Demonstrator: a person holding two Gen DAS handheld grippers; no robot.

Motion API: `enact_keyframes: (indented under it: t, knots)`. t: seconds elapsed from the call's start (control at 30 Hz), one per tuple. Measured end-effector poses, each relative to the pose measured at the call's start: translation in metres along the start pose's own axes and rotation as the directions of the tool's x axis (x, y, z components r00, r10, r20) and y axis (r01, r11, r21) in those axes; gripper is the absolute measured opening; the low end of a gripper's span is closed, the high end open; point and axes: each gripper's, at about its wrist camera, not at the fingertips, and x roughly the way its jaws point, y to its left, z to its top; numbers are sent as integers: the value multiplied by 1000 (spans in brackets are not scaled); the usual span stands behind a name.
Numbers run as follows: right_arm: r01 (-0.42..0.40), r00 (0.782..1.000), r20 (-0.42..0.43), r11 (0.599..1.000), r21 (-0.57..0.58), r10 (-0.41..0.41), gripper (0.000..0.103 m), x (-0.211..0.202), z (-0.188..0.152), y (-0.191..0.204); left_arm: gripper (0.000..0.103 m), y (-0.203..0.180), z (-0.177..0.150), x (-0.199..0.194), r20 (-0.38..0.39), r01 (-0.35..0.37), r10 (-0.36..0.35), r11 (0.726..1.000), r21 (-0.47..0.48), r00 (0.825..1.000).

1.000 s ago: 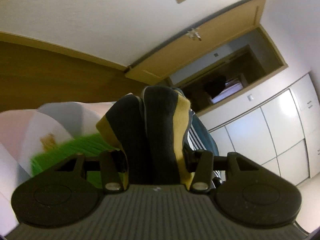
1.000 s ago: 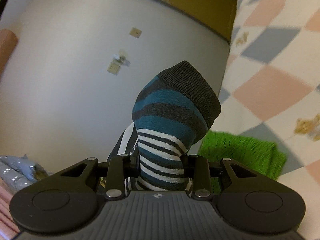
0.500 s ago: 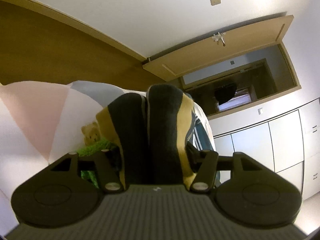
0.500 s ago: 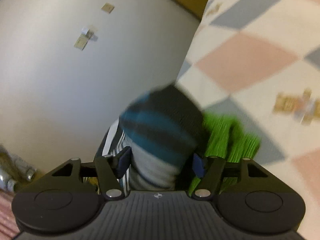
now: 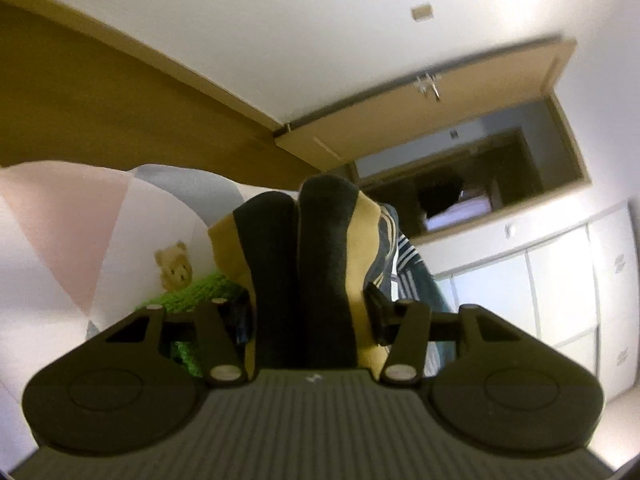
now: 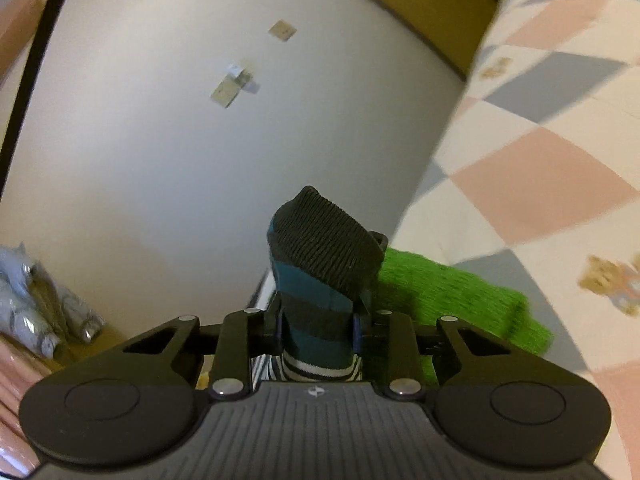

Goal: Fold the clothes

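My left gripper (image 5: 308, 312) is shut on the toe ends of a pair of socks, dark grey and mustard yellow (image 5: 308, 256), which stick up between its fingers. My right gripper (image 6: 318, 328) is shut on the cuff end of the socks, teal and dark grey stripes with a ribbed dark cuff (image 6: 324, 256) and white stripes lower down. The striped part also shows at the right of the left wrist view (image 5: 408, 268). A fuzzy green cloth (image 6: 452, 300) lies on the bed behind the socks; it also shows in the left wrist view (image 5: 192, 296).
A checked bed cover in pink, grey and white with bear prints (image 6: 552, 168) fills the right side; it also shows in the left wrist view (image 5: 80, 240). A wooden headboard (image 5: 100, 120), an open door (image 5: 420, 120), white cupboards (image 5: 540, 280) and crumpled bags (image 6: 36, 300) are around.
Both grippers have kept their hold on the socks while tilting. The right gripper has closed tighter on the cuff, and the green cloth has shifted to the right in its view.
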Motion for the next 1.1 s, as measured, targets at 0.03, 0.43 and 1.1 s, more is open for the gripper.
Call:
enact_keyframes:
  t: [0.03,0.43,1.1]
  knots:
    - [16,1000,2,999,42,-16,29,1,-3,-11,48,-3,-2,3,-6,-3,3,1000,26,1000]
    - [275,960,-68,959,59,-271,60,8,15,-24,53,-16,-12,-34,74,-125,125,992,-16,989]
    - [82,913,-221,684,-725,-344,0,181,20,66,3,-10,-21,-20,185,-172,153,981,92,971]
